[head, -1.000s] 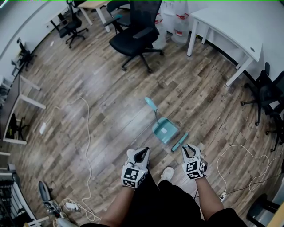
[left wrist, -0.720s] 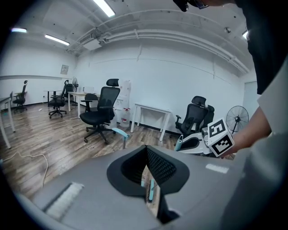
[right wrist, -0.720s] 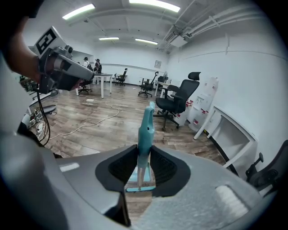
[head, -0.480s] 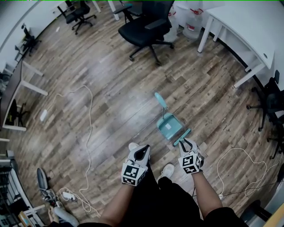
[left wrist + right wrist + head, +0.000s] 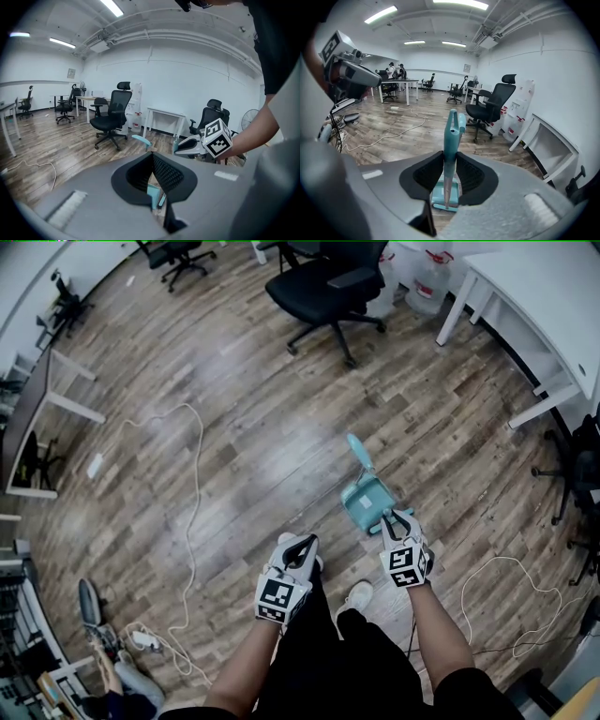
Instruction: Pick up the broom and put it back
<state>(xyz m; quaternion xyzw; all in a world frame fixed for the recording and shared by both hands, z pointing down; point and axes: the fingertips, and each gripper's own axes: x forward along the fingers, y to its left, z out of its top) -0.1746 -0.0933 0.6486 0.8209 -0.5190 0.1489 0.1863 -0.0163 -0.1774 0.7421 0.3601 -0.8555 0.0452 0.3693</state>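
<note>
A teal broom (image 5: pixel 449 154) stands nearly upright between the jaws of my right gripper (image 5: pixel 449 161), whose pads press on its handle. Its lower end hangs over a teal dustpan (image 5: pixel 366 502) that sits on the wooden floor with its handle pointing away. In the head view the right gripper (image 5: pixel 397 518) is at the dustpan's near right corner and hides most of the broom. My left gripper (image 5: pixel 300 542) hovers to the left of the dustpan, apart from it, and holds nothing. In the left gripper view its fingertips meet, and the dustpan's handle (image 5: pixel 140 139) shows beyond them.
A black office chair (image 5: pixel 328 287) stands further ahead, with a white table (image 5: pixel 553 306) at the far right. A white cable (image 5: pixel 192 484) snakes over the floor on the left and another cable (image 5: pixel 506 577) lies on the right. The person's shoe (image 5: pixel 356 594) is just below the grippers.
Both grippers have moved forward towards the dustpan. The right one has brought the broom from beside the dustpan to over its near edge.
</note>
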